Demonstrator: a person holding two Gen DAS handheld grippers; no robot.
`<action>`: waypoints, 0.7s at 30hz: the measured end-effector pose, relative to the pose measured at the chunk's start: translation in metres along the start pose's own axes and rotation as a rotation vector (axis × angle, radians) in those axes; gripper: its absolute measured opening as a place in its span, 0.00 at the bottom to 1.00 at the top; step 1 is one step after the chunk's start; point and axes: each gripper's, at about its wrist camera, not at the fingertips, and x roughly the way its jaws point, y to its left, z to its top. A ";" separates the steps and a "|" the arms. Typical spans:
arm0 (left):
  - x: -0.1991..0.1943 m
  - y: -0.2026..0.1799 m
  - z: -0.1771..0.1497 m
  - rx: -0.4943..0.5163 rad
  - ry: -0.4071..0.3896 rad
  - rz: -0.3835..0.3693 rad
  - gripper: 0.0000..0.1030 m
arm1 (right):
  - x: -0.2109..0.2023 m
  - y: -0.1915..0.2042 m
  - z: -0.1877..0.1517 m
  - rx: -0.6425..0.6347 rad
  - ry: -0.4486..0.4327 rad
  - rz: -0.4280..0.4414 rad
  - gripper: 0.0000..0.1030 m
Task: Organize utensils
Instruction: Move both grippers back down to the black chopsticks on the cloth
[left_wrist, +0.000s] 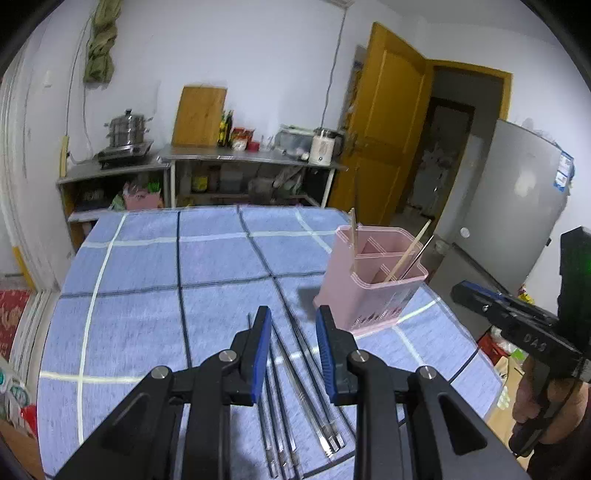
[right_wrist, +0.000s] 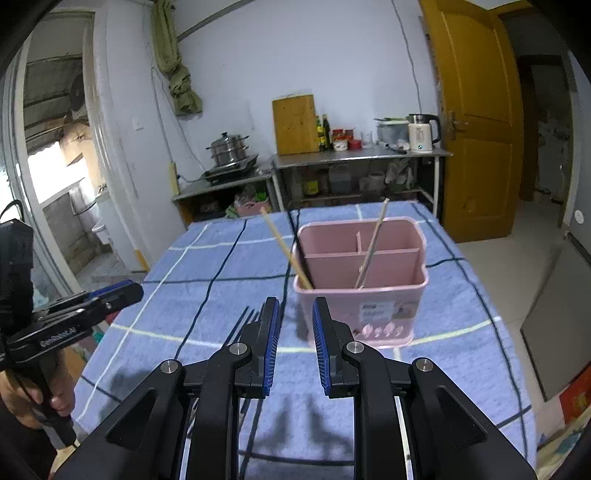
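A plain home kitchen: along the far white wall stand steel counters (right_wrist: 362, 157) bearing a stacked steel steamer pot (right_wrist: 227, 147), wooden chopping board (right_wrist: 295, 123) and white kettle (right_wrist: 421, 133); grey fridge (left_wrist: 517, 192) right.

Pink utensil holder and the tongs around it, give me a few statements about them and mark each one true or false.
1. The pink utensil holder stands upright on the blue checked tablecloth. True.
2. The holder is empty. False: wooden chopsticks and a few other sticks lean inside it.
3. The left tongs hang over a row of chopsticks on the table, gripping none. True.
4. The right tongs are clamped on a chopstick. False: nothing sits between their blue pads.
5. The holder has a single undivided compartment. False: inner walls split it into several.
6. A fork lies on the cloth just left of the right tongs. True.
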 end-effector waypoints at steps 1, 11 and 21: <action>0.004 0.004 -0.004 -0.007 0.014 0.004 0.25 | 0.004 0.002 -0.003 -0.002 0.011 0.011 0.19; 0.058 0.028 -0.043 -0.040 0.157 0.028 0.25 | 0.048 0.017 -0.034 -0.009 0.127 0.050 0.19; 0.118 0.042 -0.059 -0.040 0.260 0.042 0.25 | 0.093 0.028 -0.052 -0.008 0.222 0.062 0.19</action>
